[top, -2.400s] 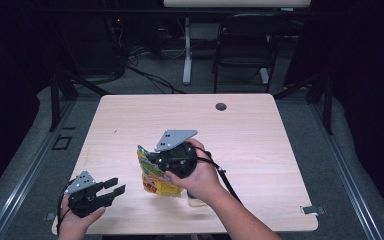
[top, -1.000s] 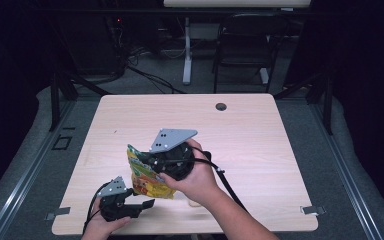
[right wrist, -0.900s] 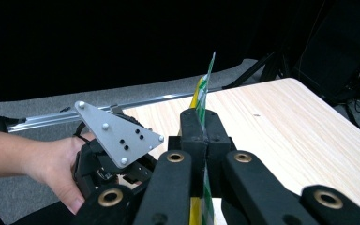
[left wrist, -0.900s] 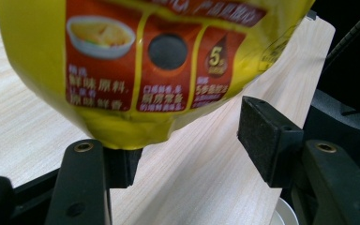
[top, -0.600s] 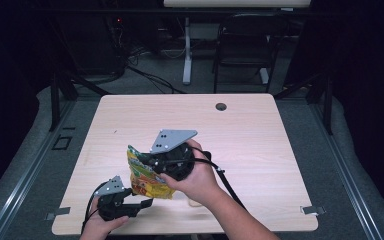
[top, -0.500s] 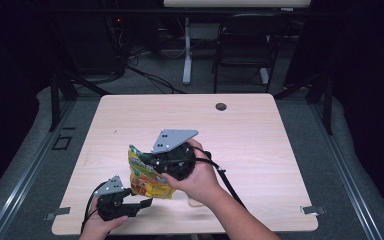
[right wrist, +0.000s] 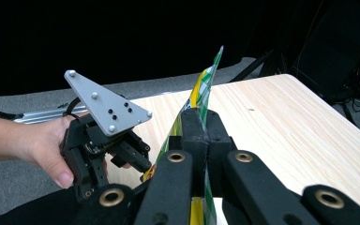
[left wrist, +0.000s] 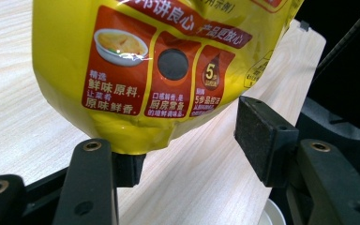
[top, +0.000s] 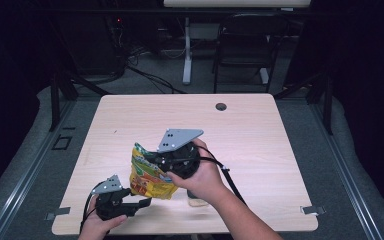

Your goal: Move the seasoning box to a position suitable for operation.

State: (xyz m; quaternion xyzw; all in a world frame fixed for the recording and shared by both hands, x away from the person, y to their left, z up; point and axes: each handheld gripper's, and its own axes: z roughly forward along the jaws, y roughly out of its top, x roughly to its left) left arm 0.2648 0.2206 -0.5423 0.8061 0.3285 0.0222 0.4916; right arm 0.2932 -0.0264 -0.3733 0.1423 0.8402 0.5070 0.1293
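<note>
At the lower left of the high view your left gripper (top: 139, 204) has its fingers spread open under the bottom corner of the yellow packet (top: 149, 175), which hangs above the bench (top: 260, 130) at lower centre, pinched tight in your right gripper (top: 152, 161).

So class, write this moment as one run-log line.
right claw: shut on yellow seasoning pouch | left claw: open under pouch bottom | pouch: lifted above wooden table

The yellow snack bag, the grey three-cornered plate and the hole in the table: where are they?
yellow snack bag (top: 147, 177), high view, printed front.
grey three-cornered plate (top: 178, 138), high view, flat top.
table hole (top: 221, 106), high view, its centre.
</note>
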